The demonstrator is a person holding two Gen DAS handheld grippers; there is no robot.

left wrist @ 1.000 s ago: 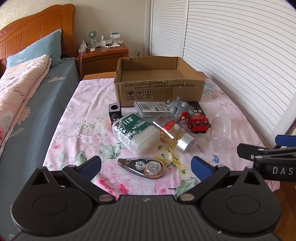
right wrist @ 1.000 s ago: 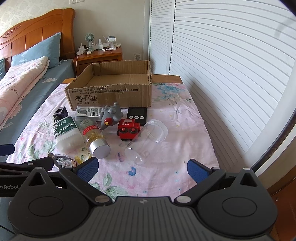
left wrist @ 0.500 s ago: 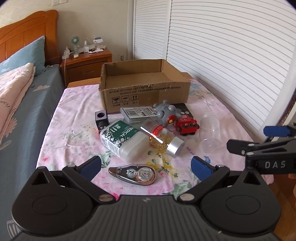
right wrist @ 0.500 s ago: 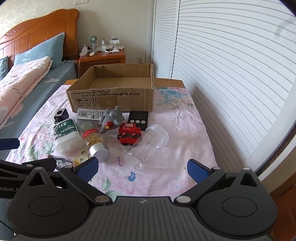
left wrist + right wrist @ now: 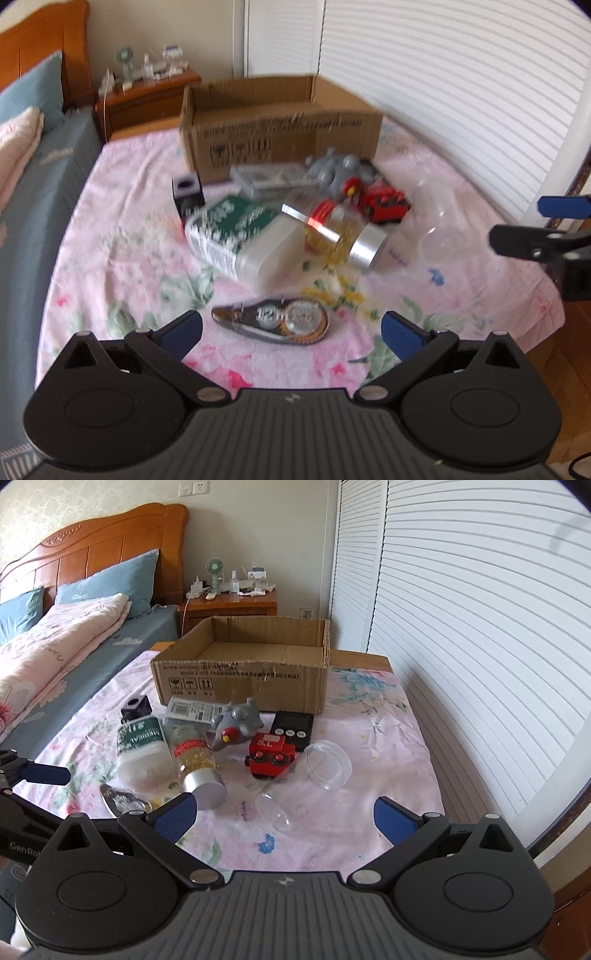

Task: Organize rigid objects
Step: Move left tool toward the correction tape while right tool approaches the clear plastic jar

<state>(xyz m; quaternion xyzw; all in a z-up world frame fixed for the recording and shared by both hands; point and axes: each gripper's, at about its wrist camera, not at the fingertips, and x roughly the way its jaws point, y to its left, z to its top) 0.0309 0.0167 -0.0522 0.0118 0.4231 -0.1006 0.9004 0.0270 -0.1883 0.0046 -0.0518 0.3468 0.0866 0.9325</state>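
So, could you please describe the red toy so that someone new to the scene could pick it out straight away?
Start at the open cardboard box on the flowered cloth and come toward the camera, past the grey toy. The red toy sits just in front of the black timer, touching the mouth of the clear jar that lies on its side. It is the only bright red, blocky item there.

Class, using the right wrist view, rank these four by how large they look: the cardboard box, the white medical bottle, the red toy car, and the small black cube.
1. cardboard box
2. white medical bottle
3. red toy car
4. small black cube

The bottle lies nearer the camera than the cube, which exaggerates that gap.
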